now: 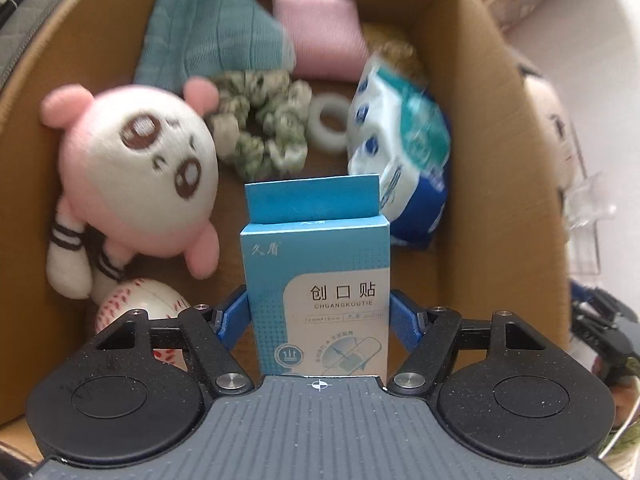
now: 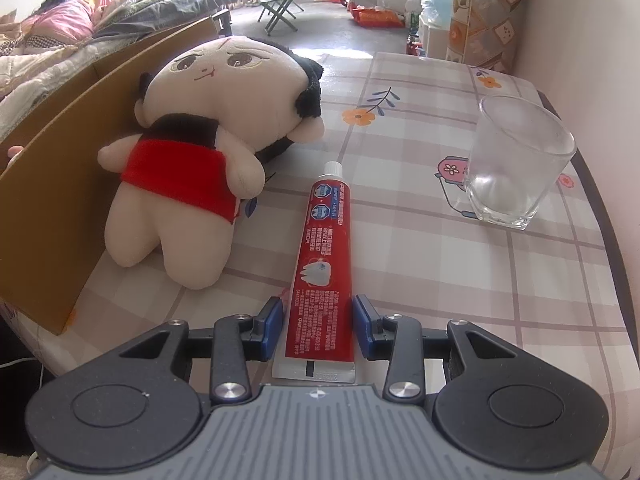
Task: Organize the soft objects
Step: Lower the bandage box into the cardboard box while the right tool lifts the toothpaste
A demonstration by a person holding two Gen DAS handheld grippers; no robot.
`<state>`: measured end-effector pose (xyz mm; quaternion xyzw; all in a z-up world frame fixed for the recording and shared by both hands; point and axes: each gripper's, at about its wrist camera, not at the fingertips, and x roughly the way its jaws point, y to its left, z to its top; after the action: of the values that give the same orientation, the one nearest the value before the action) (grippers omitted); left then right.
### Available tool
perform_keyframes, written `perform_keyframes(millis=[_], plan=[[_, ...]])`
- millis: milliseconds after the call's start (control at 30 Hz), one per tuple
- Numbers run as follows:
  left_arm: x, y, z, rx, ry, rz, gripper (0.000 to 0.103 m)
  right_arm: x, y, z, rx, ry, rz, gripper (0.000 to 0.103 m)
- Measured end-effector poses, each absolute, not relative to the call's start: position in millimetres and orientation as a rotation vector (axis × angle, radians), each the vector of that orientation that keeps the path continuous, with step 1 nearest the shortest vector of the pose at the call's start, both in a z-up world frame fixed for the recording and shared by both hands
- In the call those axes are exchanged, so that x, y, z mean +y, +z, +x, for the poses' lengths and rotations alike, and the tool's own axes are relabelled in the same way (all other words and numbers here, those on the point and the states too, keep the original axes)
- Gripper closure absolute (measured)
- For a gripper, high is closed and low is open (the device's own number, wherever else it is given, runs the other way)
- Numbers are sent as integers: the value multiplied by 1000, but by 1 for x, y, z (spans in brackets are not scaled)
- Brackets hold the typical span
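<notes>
Left wrist view, nearest first: the left hand-held gripper grasps a blue box of adhesive bandages between its blue pads, holding it upright with its top flap open, over the inside of a cardboard box. Just left of the gripper lies a white ball with red stitching. Beyond it rests a pink and white plush toy. Further in are a green floral scrunchie, a roll of white tape and a blue and white tissue pack. At the far end lie a folded teal cloth and a pink cloth.

Right wrist view, nearest first: the right hand-held gripper is clenched on the flat end of a red toothpaste tube, which stretches away along the checked worktop, cap at the far end. To the left a plush doll in red leans against the outer wall of the cardboard box. A clear glass stands well apart to the right
</notes>
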<state>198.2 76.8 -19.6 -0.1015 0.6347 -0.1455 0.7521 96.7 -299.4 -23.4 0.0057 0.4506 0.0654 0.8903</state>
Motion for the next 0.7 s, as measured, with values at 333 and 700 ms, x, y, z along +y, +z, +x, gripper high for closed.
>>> perform_keyframes(millis=[333, 700], plan=[[69, -3, 179, 1332, -291, -138, 22, -302, -23, 90, 946, 153, 29, 62], [91, 46, 140, 1080, -302, -216, 10, -292, -17, 85, 990, 147, 10, 60]])
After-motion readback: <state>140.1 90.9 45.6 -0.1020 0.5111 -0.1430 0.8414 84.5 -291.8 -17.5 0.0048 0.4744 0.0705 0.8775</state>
